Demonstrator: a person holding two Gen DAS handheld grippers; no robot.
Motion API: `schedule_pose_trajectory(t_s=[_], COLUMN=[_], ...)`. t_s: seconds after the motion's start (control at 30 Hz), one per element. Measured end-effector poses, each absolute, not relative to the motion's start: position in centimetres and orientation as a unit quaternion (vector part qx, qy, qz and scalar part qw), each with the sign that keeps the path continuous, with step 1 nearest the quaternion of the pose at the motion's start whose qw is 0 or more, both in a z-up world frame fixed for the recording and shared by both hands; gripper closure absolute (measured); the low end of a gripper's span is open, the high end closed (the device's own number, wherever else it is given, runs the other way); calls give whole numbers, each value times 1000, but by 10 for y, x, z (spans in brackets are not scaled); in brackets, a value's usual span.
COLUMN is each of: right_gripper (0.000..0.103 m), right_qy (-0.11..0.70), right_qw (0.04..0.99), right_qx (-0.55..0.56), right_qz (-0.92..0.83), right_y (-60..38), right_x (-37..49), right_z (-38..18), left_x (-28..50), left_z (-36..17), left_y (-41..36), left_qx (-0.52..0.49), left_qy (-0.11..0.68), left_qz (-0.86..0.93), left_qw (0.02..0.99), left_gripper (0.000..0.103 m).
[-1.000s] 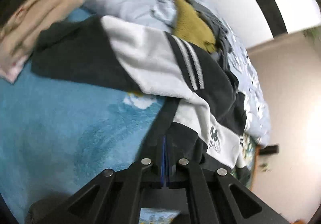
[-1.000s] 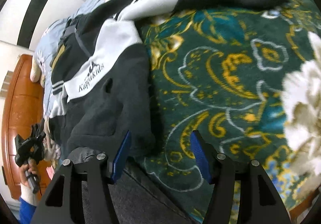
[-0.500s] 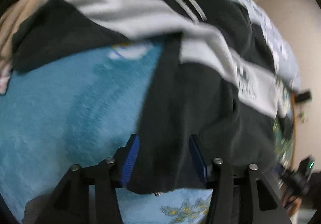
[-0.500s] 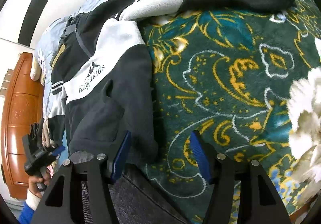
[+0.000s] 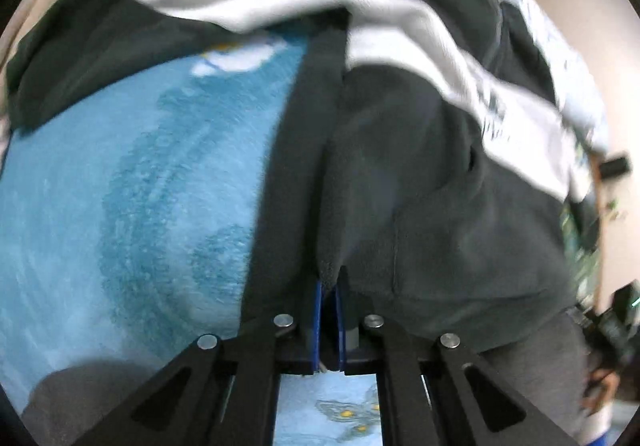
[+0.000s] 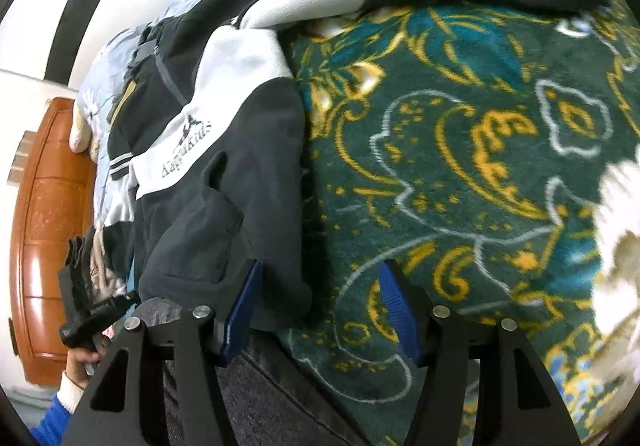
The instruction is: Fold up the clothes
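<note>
A black-and-white fleece jacket (image 6: 224,150) lies spread on a bed, its hem toward the person; the left gripper (image 5: 329,320) is pinched tight on a fold of that hem, while the right gripper (image 6: 320,306) hangs spread apart, one finger just over the hem's other corner. With only a thin pinch of thick fleece, the hem may slip free, or lift lopsided if the right side stays loose. A green patterned blanket (image 6: 460,150) lies underneath, and its pile may drag; other clothes (image 6: 100,266) are heaped beyond the jacket.
</note>
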State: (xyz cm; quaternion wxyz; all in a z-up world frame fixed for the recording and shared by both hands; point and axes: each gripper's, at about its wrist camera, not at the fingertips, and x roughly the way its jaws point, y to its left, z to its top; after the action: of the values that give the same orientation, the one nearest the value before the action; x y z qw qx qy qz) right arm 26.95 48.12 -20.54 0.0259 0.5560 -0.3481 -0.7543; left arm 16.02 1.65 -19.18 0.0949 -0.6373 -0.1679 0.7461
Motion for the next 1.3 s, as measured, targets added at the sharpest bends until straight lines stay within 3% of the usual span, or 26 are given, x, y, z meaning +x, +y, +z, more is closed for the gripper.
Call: schedule_pose_trajectory(t_s=[0.17,0.23,0.43,0.57,0.77,0.97,1.03,1.13,1.2,1.23,1.3], right_gripper=[45,92,95,95,95,93,75,66,55,54,53], right_qy=[-376,-375,-358,-312,-260,-308,-317,-333,-357,-369,-399], right_qw=[66,66,76,76,17,3,-6,-17,-15,-17,-21], right_qx=[557,565,496,472,588,572,569,562,558,555,549], right_qz=[-737,-732,-787,-821,-765,-760,-759,-757,-749,-745,-734], right_y=[465,457,473,483,467,477,484,491,492,493,493], right_x=[252,246,230,240,247,266,270,282,287,288,292], right_z=[-215,-214,-120,-67,-159,-173,-171,-165,-167,-168,-177], left_x=[152,147,137,147,158,167,167,168,169,169,170], left_z=[-172,-162,-108,-73,-175,-196,-197,-197,-197,-197,-197], left_y=[-9,-8,-6,-5,8,-4,-3,-2,-2,-1,-1], left_qx=[-610,-604,-571,-549,-644,-633,-633,-624,-618,-615,-608], left_qy=[-241,-242,-247,-222,-191,-237,-231,-227,-225,-224,-221], left_qz=[749,753,772,790,738,736,737,745,750,752,757], left_qw=[94,97,128,157,64,43,54,68,77,81,90], left_gripper=[97,97,98,98,98,98,97,93,77,59,53])
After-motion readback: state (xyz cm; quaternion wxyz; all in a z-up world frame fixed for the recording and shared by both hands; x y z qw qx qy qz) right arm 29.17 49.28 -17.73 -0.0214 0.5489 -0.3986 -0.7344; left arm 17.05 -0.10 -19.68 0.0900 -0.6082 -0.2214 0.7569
